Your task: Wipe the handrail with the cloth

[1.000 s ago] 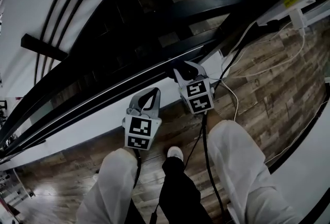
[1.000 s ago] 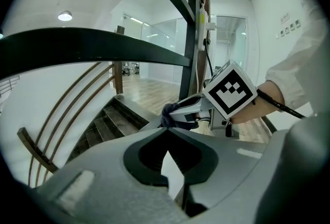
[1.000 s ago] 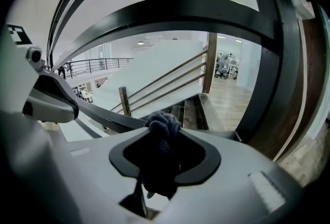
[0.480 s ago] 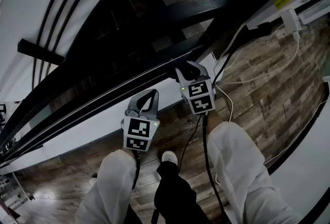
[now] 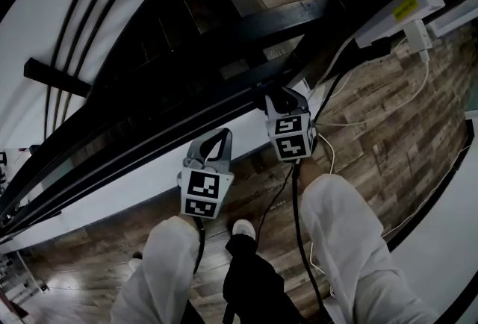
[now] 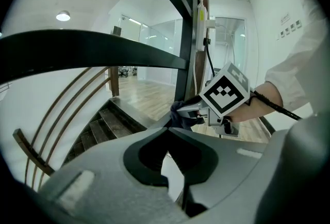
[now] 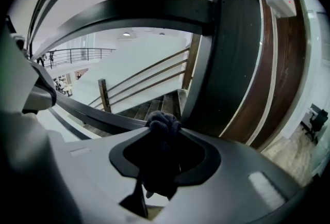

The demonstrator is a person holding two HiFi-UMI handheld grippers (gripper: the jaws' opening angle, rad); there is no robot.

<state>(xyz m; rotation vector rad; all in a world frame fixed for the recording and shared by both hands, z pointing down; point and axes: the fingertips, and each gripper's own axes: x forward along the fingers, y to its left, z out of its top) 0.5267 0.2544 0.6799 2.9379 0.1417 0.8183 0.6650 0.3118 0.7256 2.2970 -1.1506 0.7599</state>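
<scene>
The right gripper (image 5: 284, 101) has its fingers squeezed shut on the dark cloth (image 7: 163, 124). The cloth seems to rest on the black handrail (image 7: 95, 116), close to the tall post (image 7: 229, 52) on the right. The left gripper (image 5: 219, 142) is nearer, just beside the rail, and its fingers are closed on nothing. To wipe well, the cloth should press on the rail and slide slowly along it to the left. A weak squeeze could let the cloth slip out.
</scene>
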